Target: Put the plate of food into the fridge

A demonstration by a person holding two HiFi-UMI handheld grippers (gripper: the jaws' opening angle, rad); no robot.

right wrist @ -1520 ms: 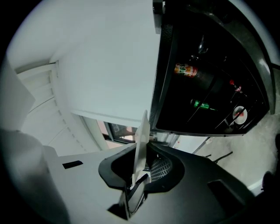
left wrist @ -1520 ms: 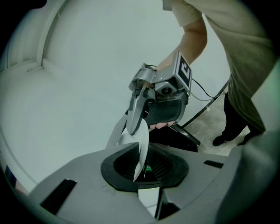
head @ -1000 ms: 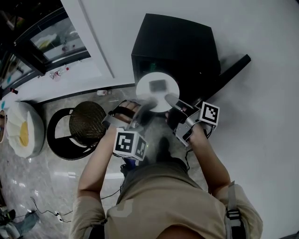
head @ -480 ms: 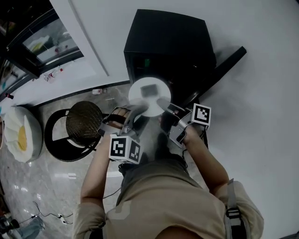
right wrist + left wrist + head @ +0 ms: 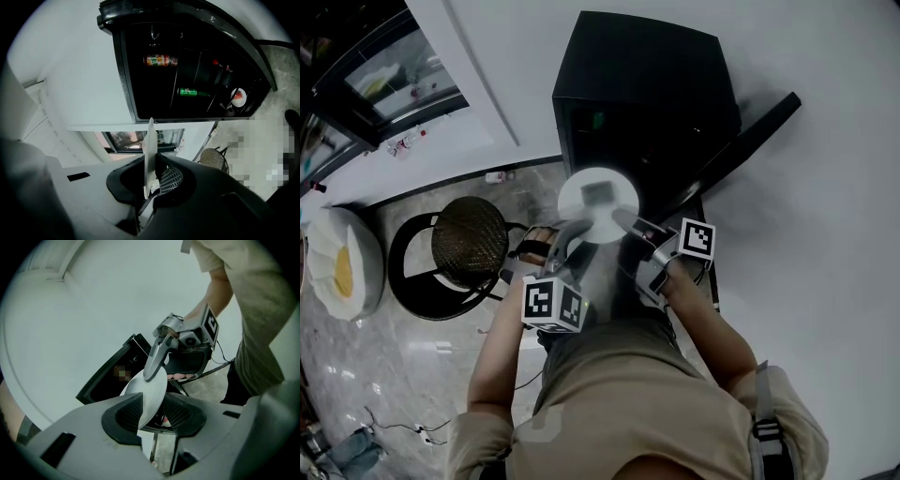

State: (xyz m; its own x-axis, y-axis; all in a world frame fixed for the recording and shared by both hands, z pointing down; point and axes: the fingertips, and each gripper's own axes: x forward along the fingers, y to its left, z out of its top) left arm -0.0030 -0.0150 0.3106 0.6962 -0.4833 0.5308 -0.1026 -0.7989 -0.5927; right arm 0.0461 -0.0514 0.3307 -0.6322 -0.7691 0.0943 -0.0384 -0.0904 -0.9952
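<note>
Lower than before, the white plate (image 5: pixel 598 206) faces the open black fridge (image 5: pixel 647 84). Clamped on its rim: right gripper (image 5: pixel 626 221); left gripper (image 5: pixel 574 231) jaws (rim between them) have just been opening, now apart.

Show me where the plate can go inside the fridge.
Seemingly bare: the dark stretch between the fridge left wall and the green bottle, below the orange bottle. Crowded: the right end, round the red-and-white cup.

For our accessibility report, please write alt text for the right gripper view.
The right gripper grips a white plate by its rim, seen edge-on. Beyond it stands an open black fridge holding a bottle and a green drink.
</note>
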